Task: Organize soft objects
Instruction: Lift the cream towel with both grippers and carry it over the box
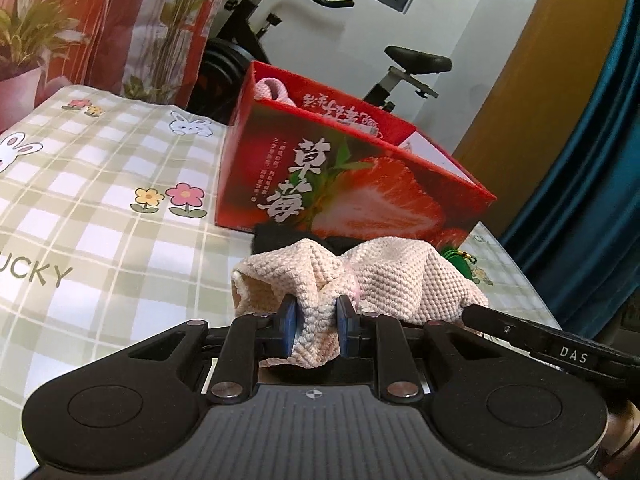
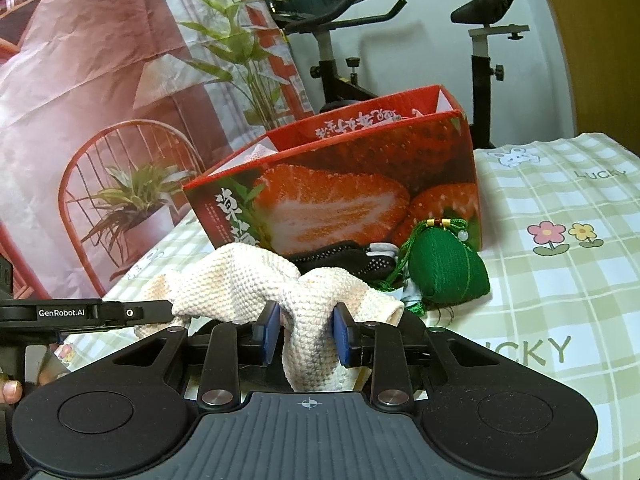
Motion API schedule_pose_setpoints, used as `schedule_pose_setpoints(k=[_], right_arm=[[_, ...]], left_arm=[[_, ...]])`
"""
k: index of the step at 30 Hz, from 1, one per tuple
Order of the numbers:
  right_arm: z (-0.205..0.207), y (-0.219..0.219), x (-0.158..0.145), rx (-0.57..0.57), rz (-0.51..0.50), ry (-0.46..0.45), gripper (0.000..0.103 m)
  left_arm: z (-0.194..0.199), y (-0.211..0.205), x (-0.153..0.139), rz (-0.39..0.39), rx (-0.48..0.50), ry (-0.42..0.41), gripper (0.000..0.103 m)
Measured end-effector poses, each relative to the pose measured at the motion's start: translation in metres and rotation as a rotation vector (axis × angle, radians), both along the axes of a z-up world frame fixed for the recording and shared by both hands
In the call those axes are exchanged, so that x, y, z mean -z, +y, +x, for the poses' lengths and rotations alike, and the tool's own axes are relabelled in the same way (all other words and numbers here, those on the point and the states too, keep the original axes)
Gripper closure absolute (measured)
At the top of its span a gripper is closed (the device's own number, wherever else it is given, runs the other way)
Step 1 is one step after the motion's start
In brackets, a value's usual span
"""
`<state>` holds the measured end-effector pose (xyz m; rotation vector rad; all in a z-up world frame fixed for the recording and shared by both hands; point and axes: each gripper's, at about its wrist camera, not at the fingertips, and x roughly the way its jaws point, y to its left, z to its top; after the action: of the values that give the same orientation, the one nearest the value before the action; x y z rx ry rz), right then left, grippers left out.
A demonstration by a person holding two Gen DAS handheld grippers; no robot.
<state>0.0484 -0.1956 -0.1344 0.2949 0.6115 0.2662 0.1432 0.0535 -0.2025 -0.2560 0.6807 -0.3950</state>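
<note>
A cream knitted cloth [image 1: 372, 276] is held between both grippers above the checked tablecloth. My left gripper [image 1: 317, 322] is shut on one end of it. My right gripper [image 2: 306, 336] is shut on the other end [image 2: 312, 300]. The red strawberry box [image 1: 344, 184] stands open just behind the cloth, also in the right wrist view [image 2: 340, 192], with a pink knitted item [image 1: 276, 90] inside. A green knitted pouch [image 2: 446, 266] and a black dotted sock [image 2: 344, 260] lie in front of the box.
The checked tablecloth [image 1: 100, 200] with bunny and flower prints covers the table. An exercise bike [image 2: 476, 60] stands behind the table. A printed backdrop [image 2: 100, 80] hangs at the left. A blue curtain [image 1: 592, 160] hangs at the right.
</note>
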Motion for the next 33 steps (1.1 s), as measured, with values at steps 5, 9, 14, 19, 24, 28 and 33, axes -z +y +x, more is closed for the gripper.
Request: schedule_pose_setpoints(k=[5,9,14,19,24,28,33], right_arm=[[-0.001,0.001,0.000,0.001,-0.002,-0.004,0.077],[0.000,0.001,0.001,0.004,-0.006,0.006,0.077],[0.001,0.000,0.002,0.003,-0.005,0.006,0.077],[0.002,0.000,0.005,0.004,-0.007,0.018,0.077],[0.001,-0.001,0.002,0.004,-0.005,-0.002,0.077],[-0.001,-0.001,-0.010,0.002,-0.006,-0.043,0.077],[0.008,-0.003,-0.038,0.001,0.004,-0.108,0.077]], left_arm=[[0.000,0.000,0.000,0.002,0.004,-0.001,0.081],[0.000,0.001,0.001,0.008,0.005,0.002,0.081],[-0.001,0.001,0.001,0.010,0.003,-0.007,0.081],[0.002,0.001,0.005,0.015,0.001,0.008,0.082],[-0.001,0.003,-0.001,0.002,-0.004,-0.014,0.082],[-0.004,0.004,-0.015,-0.007,-0.005,-0.054,0.082],[0.002,0.002,-0.043,-0.024,0.003,-0.119,0.082]])
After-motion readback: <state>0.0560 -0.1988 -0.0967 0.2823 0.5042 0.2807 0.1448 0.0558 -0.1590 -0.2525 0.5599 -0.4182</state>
